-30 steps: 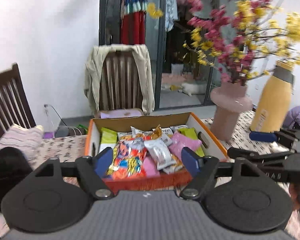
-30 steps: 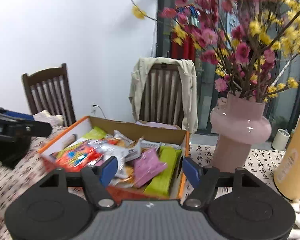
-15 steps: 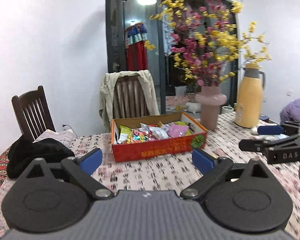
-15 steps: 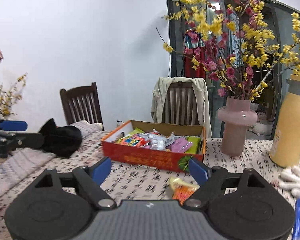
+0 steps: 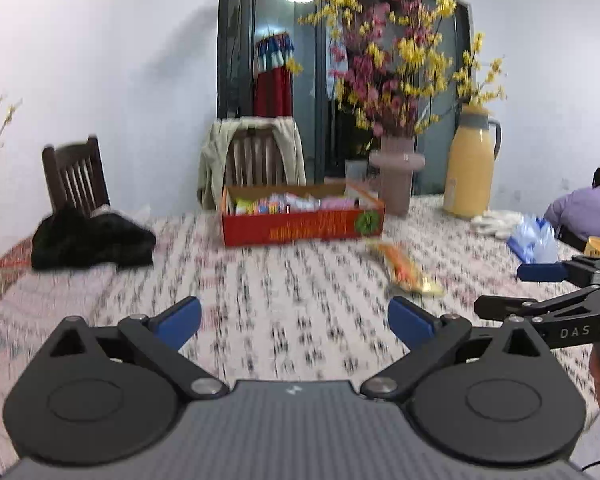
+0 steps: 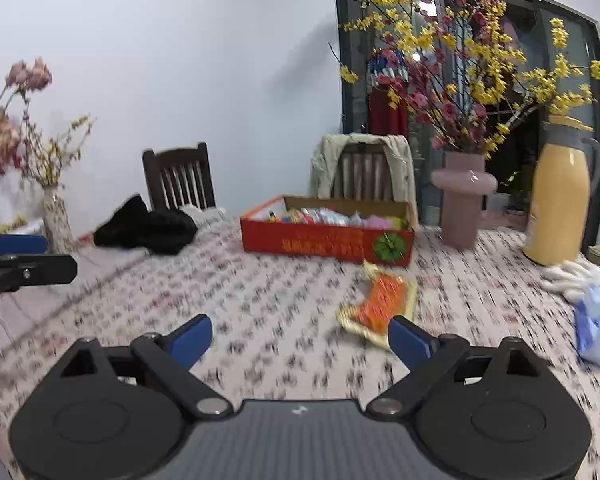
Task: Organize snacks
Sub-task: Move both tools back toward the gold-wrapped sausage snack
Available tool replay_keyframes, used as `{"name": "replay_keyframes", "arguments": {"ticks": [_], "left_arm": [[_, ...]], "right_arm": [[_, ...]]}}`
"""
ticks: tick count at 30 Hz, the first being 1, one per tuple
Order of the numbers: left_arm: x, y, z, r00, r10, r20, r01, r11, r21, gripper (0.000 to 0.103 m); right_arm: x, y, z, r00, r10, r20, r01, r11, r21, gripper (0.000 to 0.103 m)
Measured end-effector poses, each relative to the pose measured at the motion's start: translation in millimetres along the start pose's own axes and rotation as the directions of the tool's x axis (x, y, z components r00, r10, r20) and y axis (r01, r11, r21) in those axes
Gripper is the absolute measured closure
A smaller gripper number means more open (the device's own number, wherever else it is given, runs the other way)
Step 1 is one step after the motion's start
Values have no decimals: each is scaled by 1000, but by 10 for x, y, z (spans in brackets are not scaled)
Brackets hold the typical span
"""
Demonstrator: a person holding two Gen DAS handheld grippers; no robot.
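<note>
We hold both tongs empty, jaws just spread wide. The flat orange-and-yellow snack packet (image 6: 380, 304) lies alone on the patterned table (image 6: 260, 300), just ahead of our right tongs (image 6: 300, 338), near the red cardboard snack box (image 6: 326, 242). Our left tongs (image 5: 296, 318) sit farther off.

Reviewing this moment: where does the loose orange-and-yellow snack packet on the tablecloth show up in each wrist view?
Left wrist view: the snack packet lies right of centre, on the tablecloth in front of the red snack box.
Right wrist view: the snack packet lies right of centre, just ahead of the right gripper.
Shared landmark: the box's green round emblem, at the corner nearest the packet.
</note>
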State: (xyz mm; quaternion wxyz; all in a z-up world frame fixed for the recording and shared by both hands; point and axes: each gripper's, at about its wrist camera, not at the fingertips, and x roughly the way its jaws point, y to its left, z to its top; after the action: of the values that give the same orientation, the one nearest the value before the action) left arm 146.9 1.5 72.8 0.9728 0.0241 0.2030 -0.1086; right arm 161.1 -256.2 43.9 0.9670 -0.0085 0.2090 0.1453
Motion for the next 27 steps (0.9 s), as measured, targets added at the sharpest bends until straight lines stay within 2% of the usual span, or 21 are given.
{"name": "replay_keyframes", "arguments": {"ticks": [5,14,17,21,25,27], "left_arm": [[-17,0,-148,999,11,-35,-11,1000,-16,1],[148,-64,-107,998,-5,-60,4,1000,-19,1],[386,-136,-62,995,-24,-97,18,998,-63,1],[894,-366,-1,984,-51,-173,33,994,-109,1],[1377,-648,56,968,-132,-212,95,980,-175,1],[1642,-781,71,957,-165,-238,116,971,-208,7]], "right_arm": [[-64,-39,-190,999,-11,-50,12,1000,16,8],[-24,-187,-183,999,-35,-40,37,998,46,8],[71,-279,-193,997,-41,-61,45,998,51,8],[178,-442,-173,995,-66,-71,69,997,41,9],[278,-674,-113,991,-104,-87,107,994,24,9],[343,-811,-60,987,-125,-100,127,992,17,9]]}}
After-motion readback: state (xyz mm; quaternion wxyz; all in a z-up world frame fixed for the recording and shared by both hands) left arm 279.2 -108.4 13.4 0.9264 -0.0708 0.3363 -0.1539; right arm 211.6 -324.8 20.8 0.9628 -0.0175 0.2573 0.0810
